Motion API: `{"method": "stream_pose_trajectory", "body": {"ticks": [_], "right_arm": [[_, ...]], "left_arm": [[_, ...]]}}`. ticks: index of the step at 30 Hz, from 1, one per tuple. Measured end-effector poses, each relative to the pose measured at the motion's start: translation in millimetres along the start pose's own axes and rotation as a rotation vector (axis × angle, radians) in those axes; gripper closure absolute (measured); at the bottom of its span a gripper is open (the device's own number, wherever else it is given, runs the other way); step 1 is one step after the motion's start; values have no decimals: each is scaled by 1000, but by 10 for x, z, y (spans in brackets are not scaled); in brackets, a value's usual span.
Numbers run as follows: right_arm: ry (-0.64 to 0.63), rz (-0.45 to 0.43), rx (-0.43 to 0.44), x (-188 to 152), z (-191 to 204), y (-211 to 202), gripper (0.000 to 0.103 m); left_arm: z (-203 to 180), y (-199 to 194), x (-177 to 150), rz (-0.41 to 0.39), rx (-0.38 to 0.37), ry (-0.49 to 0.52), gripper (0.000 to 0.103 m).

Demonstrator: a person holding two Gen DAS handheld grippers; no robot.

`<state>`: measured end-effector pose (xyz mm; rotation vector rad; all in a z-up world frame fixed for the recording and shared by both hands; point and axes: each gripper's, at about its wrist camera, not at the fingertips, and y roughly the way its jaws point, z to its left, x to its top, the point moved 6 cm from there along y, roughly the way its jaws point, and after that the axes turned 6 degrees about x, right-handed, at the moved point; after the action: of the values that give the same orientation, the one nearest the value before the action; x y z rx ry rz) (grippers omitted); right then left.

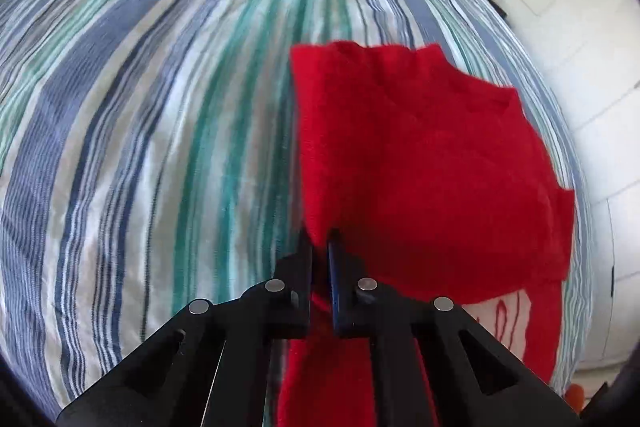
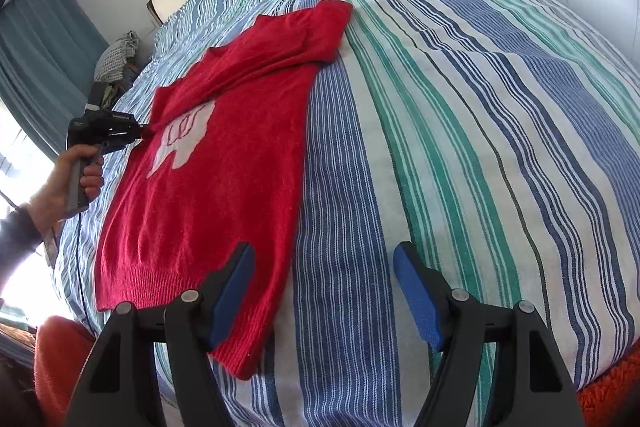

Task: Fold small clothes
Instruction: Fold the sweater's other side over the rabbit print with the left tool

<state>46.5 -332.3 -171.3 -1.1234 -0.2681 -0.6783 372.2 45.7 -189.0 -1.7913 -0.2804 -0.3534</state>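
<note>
A bed (image 2: 460, 115) with a blue-green striped cover carries a red sweater (image 2: 224, 163) spread flat

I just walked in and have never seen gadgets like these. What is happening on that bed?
A person is folding a small red sweater spread on a striped bedspread, using a hand-held gripper in each hand. The left gripper is shut on the sweater's edge, at the side near the white patch. The right gripper hangs open above the hem end, gripping nothing.
</note>
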Motion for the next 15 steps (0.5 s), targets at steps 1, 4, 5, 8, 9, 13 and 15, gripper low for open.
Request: {"method": "stream_pose_trajectory", "body": {"ticks": [1,4,5,8,9,13,15], "right_arm": [[-1,0,1,4,-5,6,32],[-1,9,8,19,-13,39,32],[0,10,11,23,-18,44,32],[10,5,23,54,-29,38,32],[14,0,27,60,-32,24,32],[15,-8,20,71,-39,2,32],[6,-3,9,56,-26,10,32]], "left_arm": [[63,-3,4,-10,6,-17,98],[83,36,-21,-9,52,27,89],[81,25,-28,-14,68,36,85],[123,-89,-60,-29,87,6,52],[159,-147,-62,-49,96,-12,37],[31,-368,-5,-147,32,10,18],[-93,-349,-51,-147,50,64,12]]}}
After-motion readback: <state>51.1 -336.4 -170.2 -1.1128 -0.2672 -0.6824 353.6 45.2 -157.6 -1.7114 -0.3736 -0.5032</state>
